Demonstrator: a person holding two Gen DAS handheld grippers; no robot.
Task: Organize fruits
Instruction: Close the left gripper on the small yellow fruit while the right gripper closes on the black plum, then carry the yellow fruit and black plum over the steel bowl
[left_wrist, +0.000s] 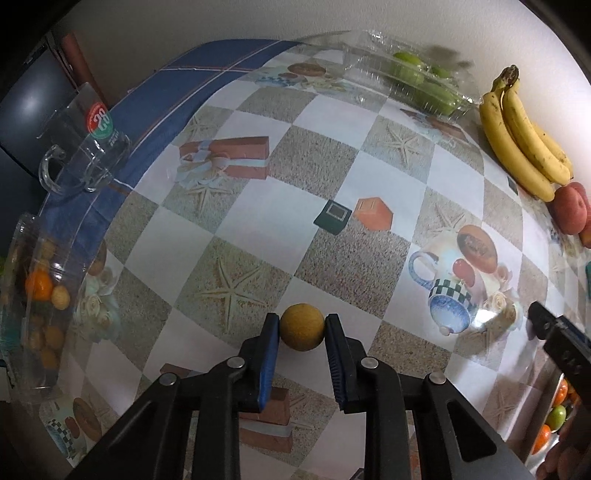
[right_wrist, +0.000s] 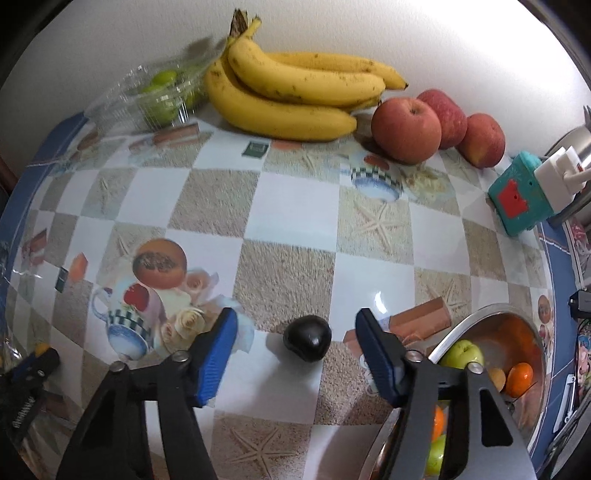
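A small round yellow-brown fruit rests on the patterned tablecloth, and my left gripper is shut on it, both blue pads pressing its sides. In the right wrist view a dark, glossy plum-like fruit lies on the cloth between the fingers of my right gripper. Those jaws stand apart, with a gap on each side of the fruit. A metal bowl holding a green apple and oranges sits just right of that gripper.
Bananas, red apples and a clear clamshell of green fruit line the back wall. A teal toy box is at the right. A glass mug and a clear tub of small fruits stand at the left edge.
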